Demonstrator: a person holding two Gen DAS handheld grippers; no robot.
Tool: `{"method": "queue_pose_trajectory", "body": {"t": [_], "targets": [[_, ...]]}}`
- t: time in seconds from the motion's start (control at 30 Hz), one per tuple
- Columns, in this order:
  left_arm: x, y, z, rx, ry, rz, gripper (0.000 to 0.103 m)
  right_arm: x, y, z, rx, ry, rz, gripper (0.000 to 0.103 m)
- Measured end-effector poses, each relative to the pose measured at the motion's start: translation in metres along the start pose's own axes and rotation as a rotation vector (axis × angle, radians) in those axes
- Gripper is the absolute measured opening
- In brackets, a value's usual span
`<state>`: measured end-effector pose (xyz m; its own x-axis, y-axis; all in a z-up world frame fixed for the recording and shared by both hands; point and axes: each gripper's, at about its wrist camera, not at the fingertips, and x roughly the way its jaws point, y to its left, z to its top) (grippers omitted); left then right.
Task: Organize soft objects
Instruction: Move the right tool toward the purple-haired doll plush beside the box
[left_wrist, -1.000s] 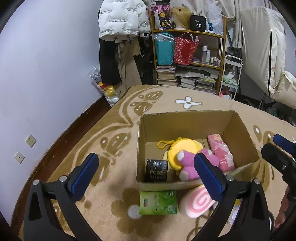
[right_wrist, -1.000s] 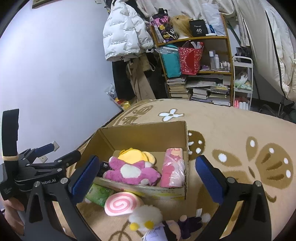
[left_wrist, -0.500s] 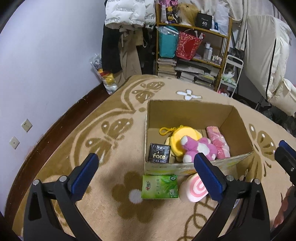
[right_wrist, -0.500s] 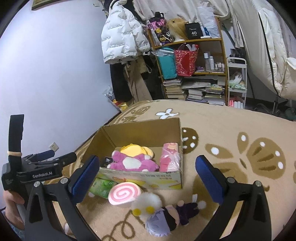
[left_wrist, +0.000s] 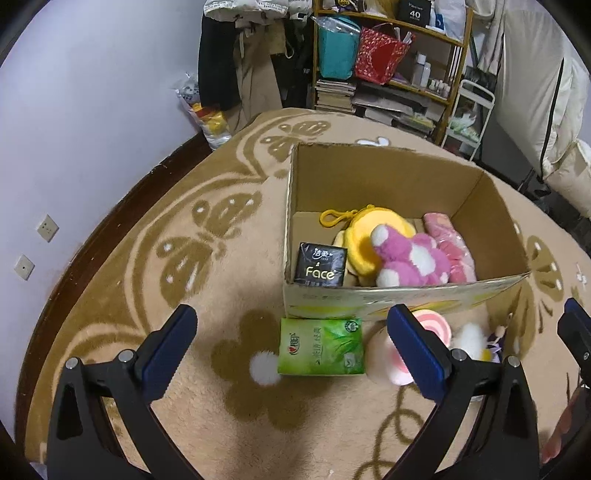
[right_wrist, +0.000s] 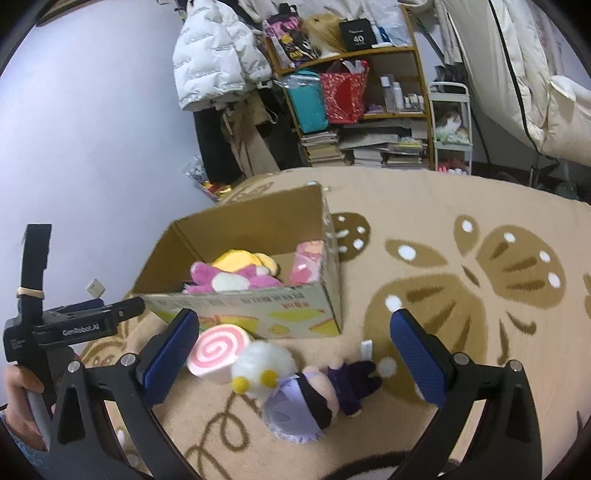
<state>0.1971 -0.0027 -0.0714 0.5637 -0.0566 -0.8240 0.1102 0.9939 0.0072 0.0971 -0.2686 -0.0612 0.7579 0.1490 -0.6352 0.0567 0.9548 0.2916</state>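
An open cardboard box (left_wrist: 369, 177) (right_wrist: 258, 306) sits on the rug. It holds a pink plush (left_wrist: 413, 260) (right_wrist: 229, 280), a yellow plush (left_wrist: 365, 236), a pink packet (left_wrist: 450, 243) and a black tissue pack (left_wrist: 321, 266). In front of the box lie a green tissue pack (left_wrist: 320, 347), a pink swirl roll plush (right_wrist: 218, 350) (left_wrist: 432, 325), a white fluffy toy (right_wrist: 264, 363) and a purple doll (right_wrist: 317, 395). My left gripper (left_wrist: 291, 354) is open above the green pack. My right gripper (right_wrist: 295, 354) is open above the doll and white toy.
The beige rug (left_wrist: 184, 236) has brown butterfly patterns. A cluttered shelf (right_wrist: 354, 110) and hanging coats (right_wrist: 218, 59) stand at the back wall. A white cart (right_wrist: 450, 129) is beside the shelf. A plastic bag (left_wrist: 207, 118) lies by the wall.
Both grippers have drawn back and up from the box. The toys in front of the box now sit between the right gripper's fingers. Both stay open.
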Motion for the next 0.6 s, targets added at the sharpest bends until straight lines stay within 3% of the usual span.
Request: {"method": "queue_pose_trajectory", "body": {"t": [0.6], "targets": [[0.033, -0.001, -0.009, 0.020, 0.078, 0.038, 0.102, 0.035, -0.036, -0.020, 0.089, 0.124, -0.050, 0.103]]}}
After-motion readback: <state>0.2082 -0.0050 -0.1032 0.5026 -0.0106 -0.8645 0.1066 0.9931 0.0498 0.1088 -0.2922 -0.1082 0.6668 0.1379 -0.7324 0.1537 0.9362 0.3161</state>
